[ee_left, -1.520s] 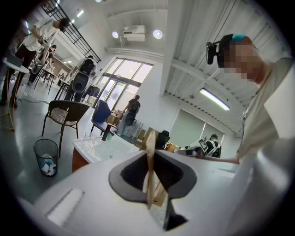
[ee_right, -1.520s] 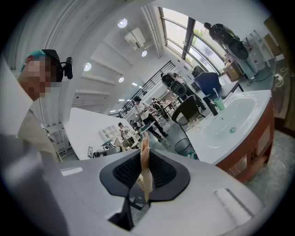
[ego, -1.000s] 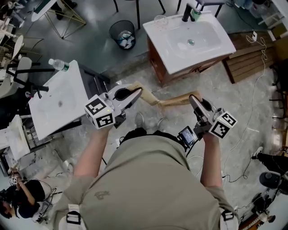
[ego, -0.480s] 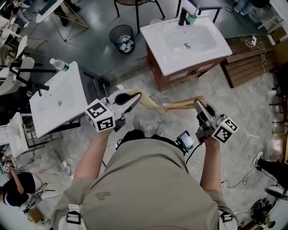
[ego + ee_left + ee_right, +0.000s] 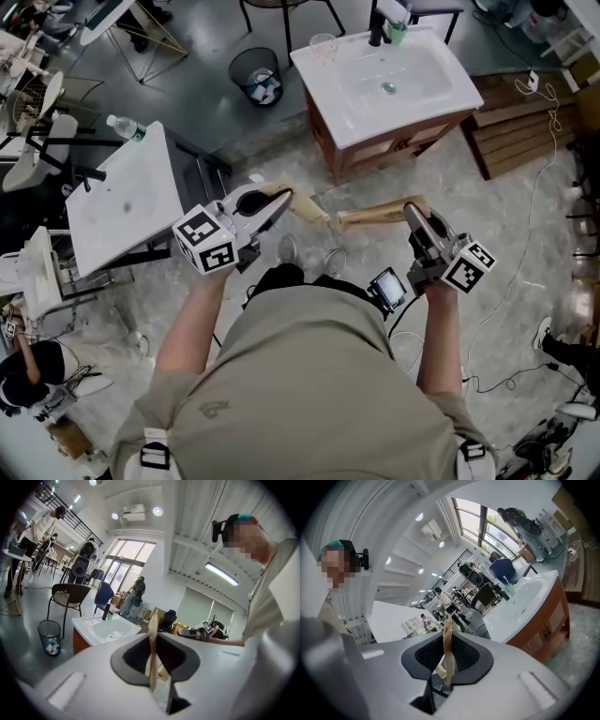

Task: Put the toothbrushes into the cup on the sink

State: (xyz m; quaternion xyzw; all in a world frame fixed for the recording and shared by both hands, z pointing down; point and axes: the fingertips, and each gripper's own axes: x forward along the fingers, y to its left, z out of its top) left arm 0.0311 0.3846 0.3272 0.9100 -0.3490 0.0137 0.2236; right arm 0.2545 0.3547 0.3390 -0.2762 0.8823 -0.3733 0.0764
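Head view: left claw (image 5: 281,199) and right claw (image 5: 411,209) each squeeze a toothbrush (image 5: 307,208); one might slip before the far cup (image 5: 323,42).

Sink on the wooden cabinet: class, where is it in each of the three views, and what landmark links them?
Head view: sink at top, right of centre.
Left gripper view: left of centre, below the middle.
Right gripper view: right side, mid-height.
Shared landmark: the green cup on its back edge.
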